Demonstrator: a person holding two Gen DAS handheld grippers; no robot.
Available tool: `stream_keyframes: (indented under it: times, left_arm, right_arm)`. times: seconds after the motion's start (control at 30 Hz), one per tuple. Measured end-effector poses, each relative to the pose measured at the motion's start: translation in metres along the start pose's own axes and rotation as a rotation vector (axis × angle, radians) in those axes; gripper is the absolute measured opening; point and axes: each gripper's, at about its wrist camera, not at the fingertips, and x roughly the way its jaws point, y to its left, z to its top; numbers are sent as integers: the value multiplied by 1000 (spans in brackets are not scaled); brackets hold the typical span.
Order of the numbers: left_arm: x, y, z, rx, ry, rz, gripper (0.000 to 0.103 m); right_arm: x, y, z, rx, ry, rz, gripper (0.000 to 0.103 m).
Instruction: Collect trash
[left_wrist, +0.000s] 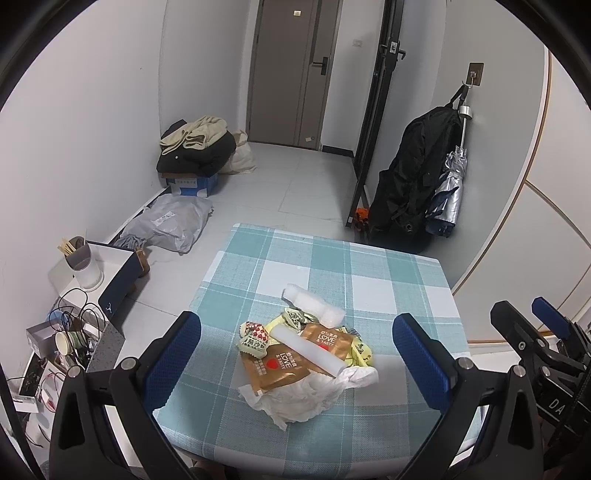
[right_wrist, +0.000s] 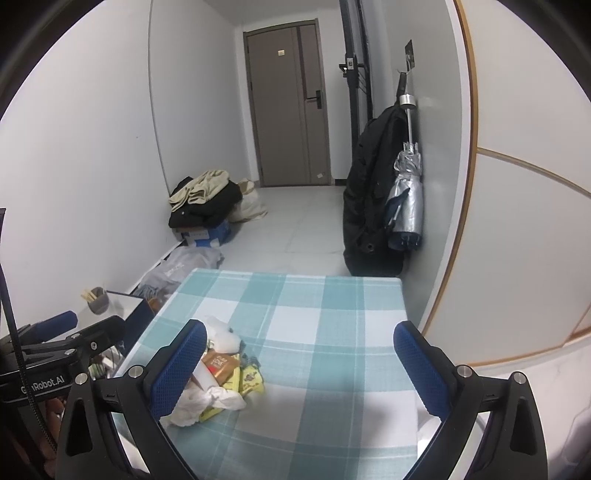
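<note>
Woven cloth tablecloth (left_wrist: 369, 273), crumpled paper tissue (left_wrist: 306, 398), glossy foil wrappers (left_wrist: 280, 369), matt plastic tube (left_wrist: 306, 349)

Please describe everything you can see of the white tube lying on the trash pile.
The white tube is a plain, matte, translucent-looking cylinder, apparently plastic or foam, with no label visible. It lies flat and diagonally across the top of the trash pile on the checked tablecloth, resting on a brown "LOVE & TASTY" wrapper with its near end over crumpled white tissue. In the right wrist view only a short stretch shows beside the fingers. Neither gripper touches it.
</note>
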Motion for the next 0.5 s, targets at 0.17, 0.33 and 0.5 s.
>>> stream_keyframes:
  times: [0.17,0.33,0.5]
  left_arm:
    - [1,1,0,-3,3,0,102]
    - [0,1,1,-3,1,-1,102]
    - [0,2,1,-5,1,-4,102]
  right_arm:
    - [-1,1,1,-1,-10,-5,102]
    - [0,1,1,-7,-13,-4,102]
    - [-2,1,2,-9,-23,-2,102]
